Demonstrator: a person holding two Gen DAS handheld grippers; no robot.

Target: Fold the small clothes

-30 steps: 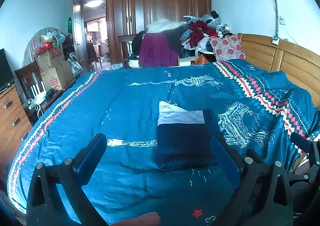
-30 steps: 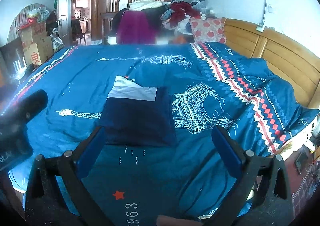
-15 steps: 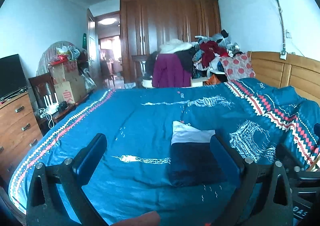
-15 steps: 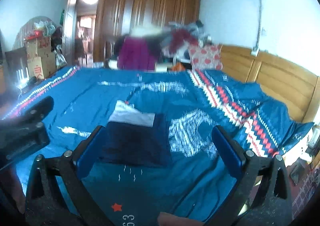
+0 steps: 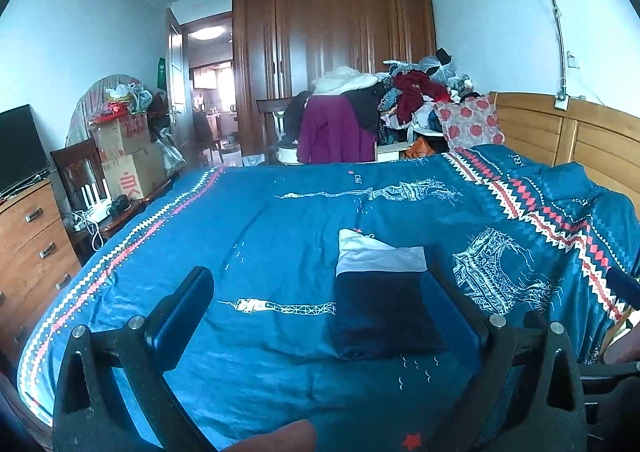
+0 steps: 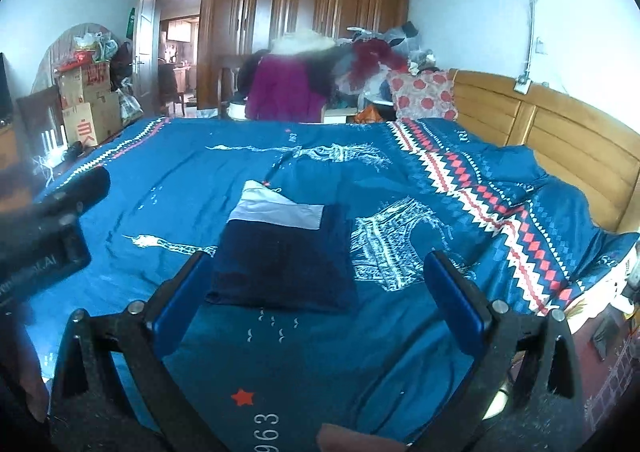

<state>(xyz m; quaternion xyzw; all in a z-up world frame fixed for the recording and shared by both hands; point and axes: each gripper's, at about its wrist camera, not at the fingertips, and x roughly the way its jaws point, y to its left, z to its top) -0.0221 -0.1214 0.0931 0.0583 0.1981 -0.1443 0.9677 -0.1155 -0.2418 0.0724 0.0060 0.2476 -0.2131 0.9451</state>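
Observation:
A folded small garment, dark navy with a white band at its far end, lies flat on the blue bedspread, seen in the left wrist view [image 5: 382, 302] and in the right wrist view [image 6: 280, 252]. My left gripper [image 5: 320, 292] is open and empty, held above the bed with the garment just inside its right finger. My right gripper [image 6: 316, 272] is open and empty, raised behind the garment's near edge. The left gripper's body shows at the left edge of the right wrist view [image 6: 52, 212].
The bed [image 5: 260, 220] fills the room, with a wooden headboard [image 5: 580, 136] on the right. A heap of clothes [image 5: 400, 108] and a wardrobe [image 5: 332, 52] stand beyond it. A dresser [image 5: 28, 236], a TV and cardboard boxes [image 5: 128, 156] line the left side.
Both grippers have lifted and tilted up, away from the folded garment, so more of the room shows. The garment has not moved. Both stay open.

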